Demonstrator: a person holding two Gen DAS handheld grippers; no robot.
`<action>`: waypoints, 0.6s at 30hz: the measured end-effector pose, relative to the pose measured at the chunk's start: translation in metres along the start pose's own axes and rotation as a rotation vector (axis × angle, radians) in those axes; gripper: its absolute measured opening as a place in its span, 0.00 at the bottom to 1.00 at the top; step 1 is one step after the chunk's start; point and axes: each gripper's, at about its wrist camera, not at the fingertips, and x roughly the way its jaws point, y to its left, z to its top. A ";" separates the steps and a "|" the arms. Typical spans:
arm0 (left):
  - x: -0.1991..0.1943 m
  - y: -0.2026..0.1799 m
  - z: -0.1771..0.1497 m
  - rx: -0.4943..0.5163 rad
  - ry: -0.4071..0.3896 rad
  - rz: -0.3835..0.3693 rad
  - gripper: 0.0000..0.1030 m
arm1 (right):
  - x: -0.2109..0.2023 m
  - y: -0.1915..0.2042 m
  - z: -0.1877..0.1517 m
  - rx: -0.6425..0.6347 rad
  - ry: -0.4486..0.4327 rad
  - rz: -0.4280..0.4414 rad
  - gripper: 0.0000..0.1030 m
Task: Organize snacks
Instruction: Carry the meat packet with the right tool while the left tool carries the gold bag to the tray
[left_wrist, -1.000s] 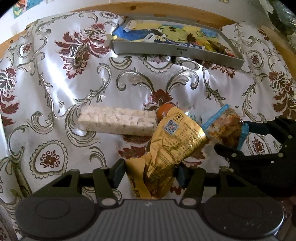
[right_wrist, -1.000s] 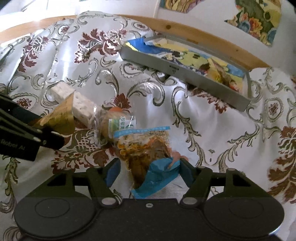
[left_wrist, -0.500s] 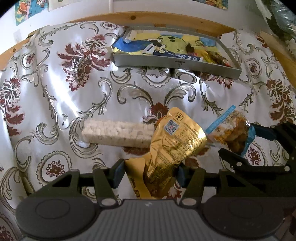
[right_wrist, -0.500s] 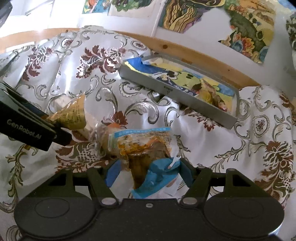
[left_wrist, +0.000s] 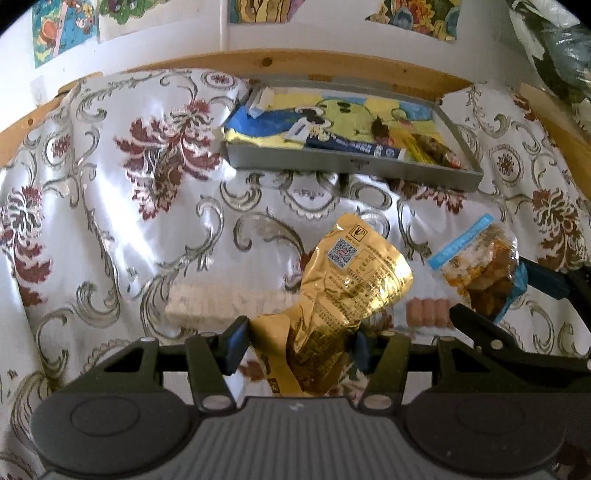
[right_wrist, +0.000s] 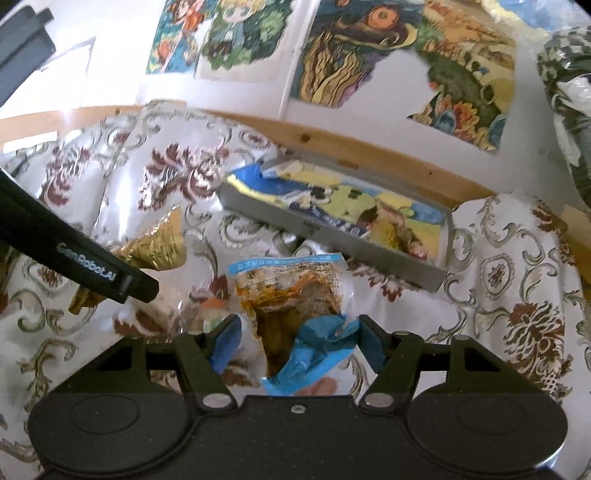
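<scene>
My left gripper (left_wrist: 297, 343) is shut on a crumpled gold snack pouch (left_wrist: 343, 295), held above the cloth. My right gripper (right_wrist: 293, 343) is shut on a clear packet of brown snack with blue edges (right_wrist: 295, 302); the same clear packet (left_wrist: 480, 269) shows at the right of the left wrist view, level with the gold pouch (right_wrist: 155, 240). A grey tray (left_wrist: 351, 164) with colourful packets in it lies at the far side of the table, the same grey tray (right_wrist: 332, 232) ahead of the right gripper. A pale wafer pack (left_wrist: 218, 302) and a pink sausage pack (left_wrist: 428, 312) lie on the cloth below.
A shiny white tablecloth (left_wrist: 110, 221) with red and gold scrolls covers the table. A wooden rail (left_wrist: 295, 62) runs along the back, with posters on the wall (right_wrist: 369, 55) behind. A clear-wrapped orange snack (right_wrist: 207, 310) lies under the right gripper.
Both grippers have risen and tilted up with their packets, so the wall and posters came into view. The snacks left on the cloth now sit lower and farther away.
</scene>
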 end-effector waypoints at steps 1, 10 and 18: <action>0.000 -0.001 0.003 0.001 -0.006 0.000 0.58 | -0.001 -0.001 0.001 0.006 -0.010 -0.005 0.67; 0.008 -0.007 0.050 -0.013 -0.061 0.004 0.58 | 0.010 -0.026 0.025 0.061 -0.111 -0.073 0.67; 0.026 -0.019 0.109 0.004 -0.148 0.018 0.59 | 0.060 -0.061 0.064 0.156 -0.199 -0.133 0.67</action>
